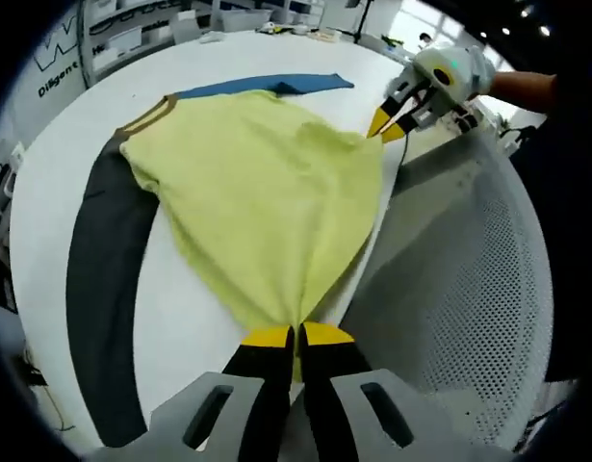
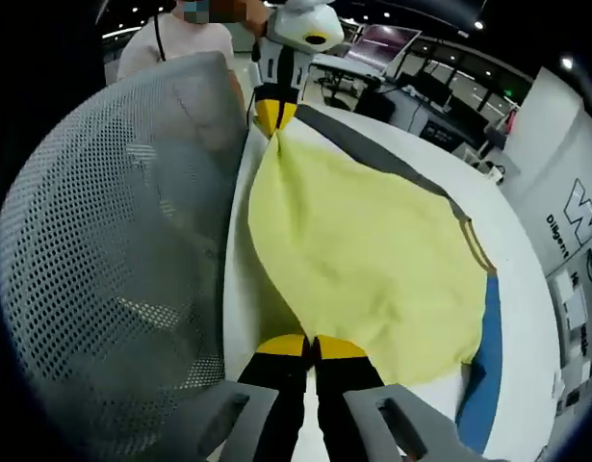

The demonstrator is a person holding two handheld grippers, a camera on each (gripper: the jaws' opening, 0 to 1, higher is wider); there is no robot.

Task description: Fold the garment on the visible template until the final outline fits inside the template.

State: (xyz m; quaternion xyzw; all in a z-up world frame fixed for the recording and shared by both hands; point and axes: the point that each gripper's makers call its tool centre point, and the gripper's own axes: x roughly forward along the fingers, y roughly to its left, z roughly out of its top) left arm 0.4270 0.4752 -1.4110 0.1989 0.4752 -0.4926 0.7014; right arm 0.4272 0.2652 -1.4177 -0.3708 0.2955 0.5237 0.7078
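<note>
My left fingers (image 1: 296, 334) and right fingers (image 2: 315, 345) each pinch a hem corner of the yellow shirt (image 1: 262, 188), whose body stretches toward twelve o'clock across the white desk (image 1: 190, 327).

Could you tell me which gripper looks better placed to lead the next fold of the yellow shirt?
Probably neither: both work together. The left gripper and right gripper each pinch a hem corner of the yellow shirt, stretched between them.
</note>
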